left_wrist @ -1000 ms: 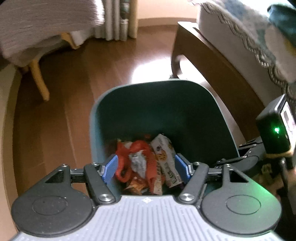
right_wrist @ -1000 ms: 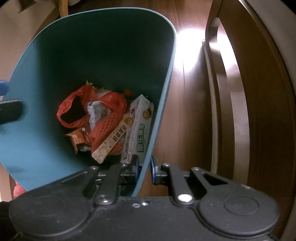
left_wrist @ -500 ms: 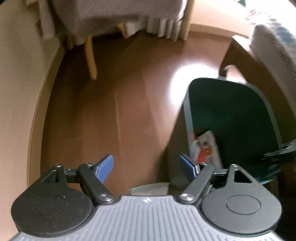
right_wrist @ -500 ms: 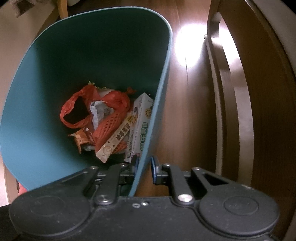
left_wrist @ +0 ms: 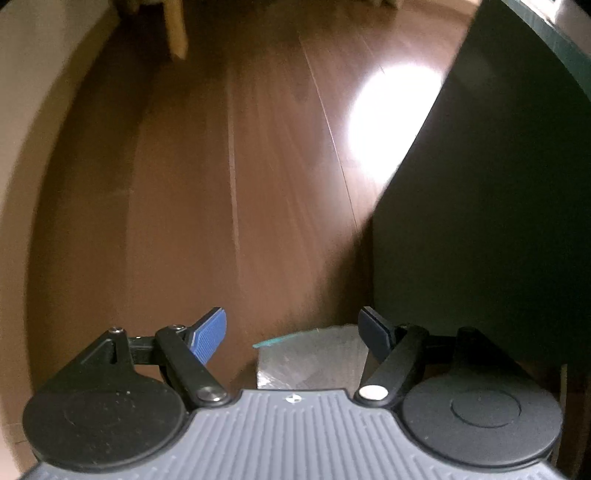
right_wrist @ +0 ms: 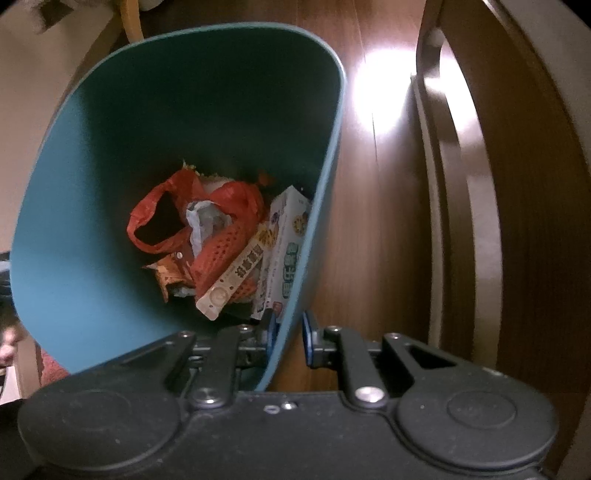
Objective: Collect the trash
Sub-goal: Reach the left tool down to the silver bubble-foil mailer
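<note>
My right gripper [right_wrist: 288,332] is shut on the right wall of a teal trash bin [right_wrist: 92,177]. Inside the bin lie a red net bag [right_wrist: 221,243], a white snack box [right_wrist: 288,240], a long wrapper [right_wrist: 236,277] and an orange wrapper [right_wrist: 170,273]. My left gripper [left_wrist: 293,334] is open and empty, low over the wooden floor [left_wrist: 221,184], just left of the bin's dark outer wall [left_wrist: 480,221]. A flat silvery wrapper [left_wrist: 314,354] with a teal edge lies on the floor between and below the left fingers.
A dark wooden furniture frame [right_wrist: 498,184] stands right of the bin. A yellow chair leg [left_wrist: 175,33] stands on the floor at the back left. A beige wall or baseboard [left_wrist: 22,110] curves along the left.
My left gripper has left the bin opening, swung left and dropped down toward the floor beside the bin. The silvery wrapper has come into view. The right gripper keeps its hold on the bin wall.
</note>
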Tool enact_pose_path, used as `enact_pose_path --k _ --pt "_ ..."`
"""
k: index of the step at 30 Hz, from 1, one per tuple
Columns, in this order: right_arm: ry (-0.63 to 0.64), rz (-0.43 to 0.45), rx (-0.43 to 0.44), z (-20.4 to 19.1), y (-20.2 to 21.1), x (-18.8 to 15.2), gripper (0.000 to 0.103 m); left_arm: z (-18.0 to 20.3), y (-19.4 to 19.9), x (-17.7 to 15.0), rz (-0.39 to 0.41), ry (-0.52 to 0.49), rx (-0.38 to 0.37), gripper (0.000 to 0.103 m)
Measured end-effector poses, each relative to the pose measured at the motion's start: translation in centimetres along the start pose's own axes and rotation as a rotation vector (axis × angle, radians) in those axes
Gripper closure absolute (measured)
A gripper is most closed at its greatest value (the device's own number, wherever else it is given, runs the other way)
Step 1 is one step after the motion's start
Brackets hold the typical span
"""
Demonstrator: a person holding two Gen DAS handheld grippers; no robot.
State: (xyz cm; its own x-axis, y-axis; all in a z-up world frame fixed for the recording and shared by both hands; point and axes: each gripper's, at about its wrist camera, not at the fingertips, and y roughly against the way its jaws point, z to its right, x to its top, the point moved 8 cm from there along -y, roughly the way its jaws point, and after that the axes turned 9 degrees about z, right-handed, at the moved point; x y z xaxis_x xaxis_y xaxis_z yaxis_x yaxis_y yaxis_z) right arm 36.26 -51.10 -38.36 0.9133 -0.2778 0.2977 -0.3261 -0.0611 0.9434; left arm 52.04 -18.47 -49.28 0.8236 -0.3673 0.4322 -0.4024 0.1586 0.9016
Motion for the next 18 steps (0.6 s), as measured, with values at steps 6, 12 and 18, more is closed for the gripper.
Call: enact_pose_path --k 6,12,18 --pt "-0.001 -0.034 0.014 -0.1 -1.0 -0.4 0.080 0.1 -6.0 -4.3 -0.127 -0.035 -0.012 0.025" --pt "0.029 -0.069 0.045 -0.6 -2.3 -1.0 0.070 -0.5 -10.0 -7.6 -0.208 0.008 0.001 0.025" --pt "0.057 -0.060 0.050 -0.9 -2.4 -1.1 0.067 0.7 -10.7 -8.5 -0.163 -0.044 0.024 0.024"
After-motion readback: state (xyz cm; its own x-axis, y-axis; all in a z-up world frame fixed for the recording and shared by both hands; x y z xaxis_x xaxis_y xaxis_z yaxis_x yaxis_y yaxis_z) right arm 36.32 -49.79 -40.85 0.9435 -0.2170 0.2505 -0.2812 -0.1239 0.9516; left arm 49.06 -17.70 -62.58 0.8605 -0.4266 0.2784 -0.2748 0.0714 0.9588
